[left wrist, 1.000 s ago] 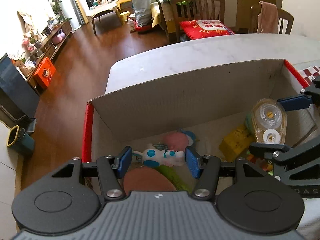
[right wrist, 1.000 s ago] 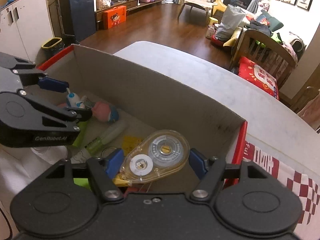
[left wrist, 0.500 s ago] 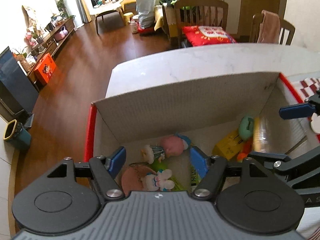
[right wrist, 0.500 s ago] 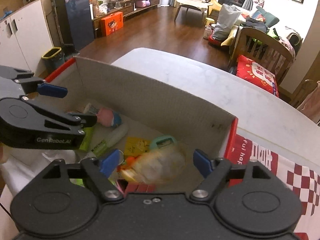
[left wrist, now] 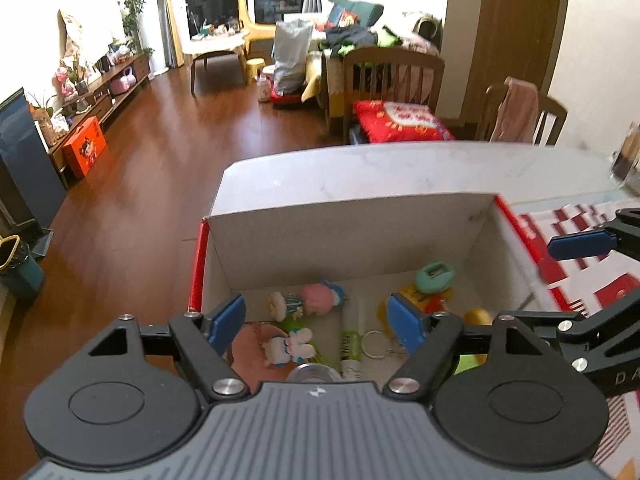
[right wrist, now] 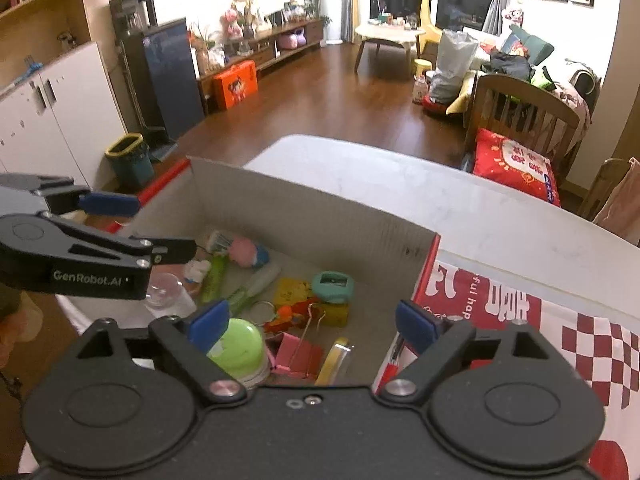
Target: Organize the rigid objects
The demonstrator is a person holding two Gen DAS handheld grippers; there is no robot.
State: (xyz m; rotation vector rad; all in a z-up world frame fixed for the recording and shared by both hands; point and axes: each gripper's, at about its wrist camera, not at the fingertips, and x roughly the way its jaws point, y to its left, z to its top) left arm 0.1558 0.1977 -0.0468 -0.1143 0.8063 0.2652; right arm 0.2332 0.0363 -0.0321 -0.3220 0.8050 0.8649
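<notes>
A white marble table (left wrist: 360, 168) holds an open cardboard box (left wrist: 352, 236) at its 6 o'clock edge, filled with small rigid items — a pink binder clip (right wrist: 298, 354), a teal gadget (right wrist: 333, 287), a tiny rabbit figure (left wrist: 290, 347). The left gripper (left wrist: 316, 318) and right gripper (right wrist: 312, 322) hover above it, jaws spread and empty. Lifting straight up should clear the walls — then seek the next piece outside.

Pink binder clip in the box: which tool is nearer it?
Right. The right tool hovers open just above the pink binder clip; the left tool hangs over the box's far-left side.
</notes>
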